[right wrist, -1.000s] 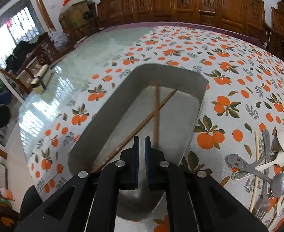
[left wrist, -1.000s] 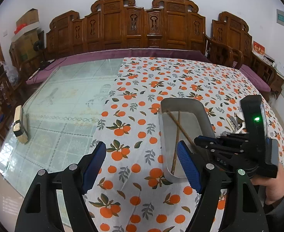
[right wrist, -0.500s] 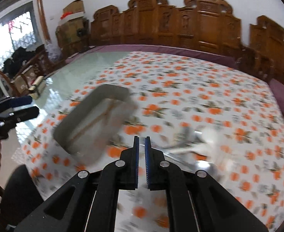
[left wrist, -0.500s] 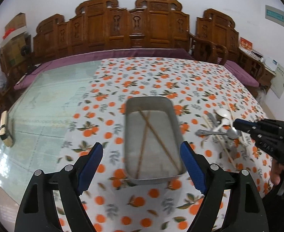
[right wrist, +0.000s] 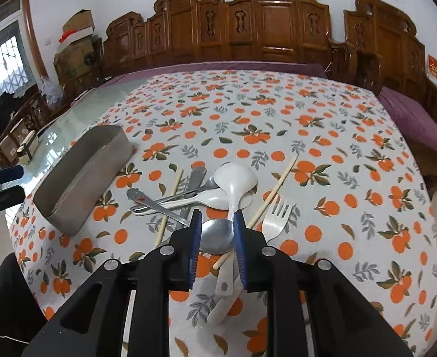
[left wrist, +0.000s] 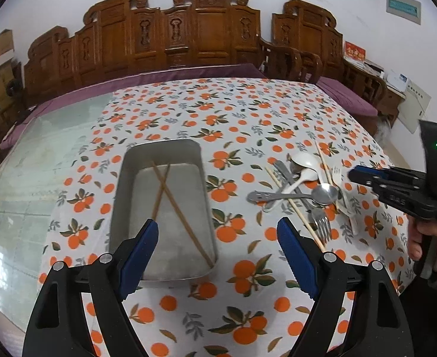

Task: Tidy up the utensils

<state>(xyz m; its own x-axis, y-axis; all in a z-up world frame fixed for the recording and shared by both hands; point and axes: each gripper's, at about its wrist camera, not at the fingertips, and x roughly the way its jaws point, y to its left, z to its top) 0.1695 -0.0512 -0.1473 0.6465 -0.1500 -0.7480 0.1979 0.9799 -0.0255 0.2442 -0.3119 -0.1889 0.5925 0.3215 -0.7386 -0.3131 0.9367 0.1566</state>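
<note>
A metal tray (left wrist: 120, 196) lies on the orange-print cloth with two crossed wooden chopsticks (left wrist: 171, 196) inside. My left gripper (left wrist: 217, 232) hovers open above the tray's near right corner, nothing between its fingers. To the right lies a pile of utensils: white spoons (right wrist: 235, 178), a metal spoon (right wrist: 215, 235), a white fork (right wrist: 276, 217), metal cutlery and pale chopsticks (right wrist: 273, 190). My right gripper (right wrist: 217, 223) hangs over this pile, its jaws opening. The metal spoon's bowl shows in the gap below them, untouched. A hand holds the right gripper (left wrist: 367, 175) at the right edge.
The cloth covers the right part of a glass-topped table (left wrist: 40, 160). Carved wooden benches (left wrist: 206, 32) with purple cushions ring the far side. A small block (right wrist: 28, 145) sits on the glass at the far left. Bare cloth lies beyond the pile.
My right gripper swung from above the tray rightward to the utensil pile, and its shut jaws have started to part. My left gripper shifted right, so the tray now sits left of centre.
</note>
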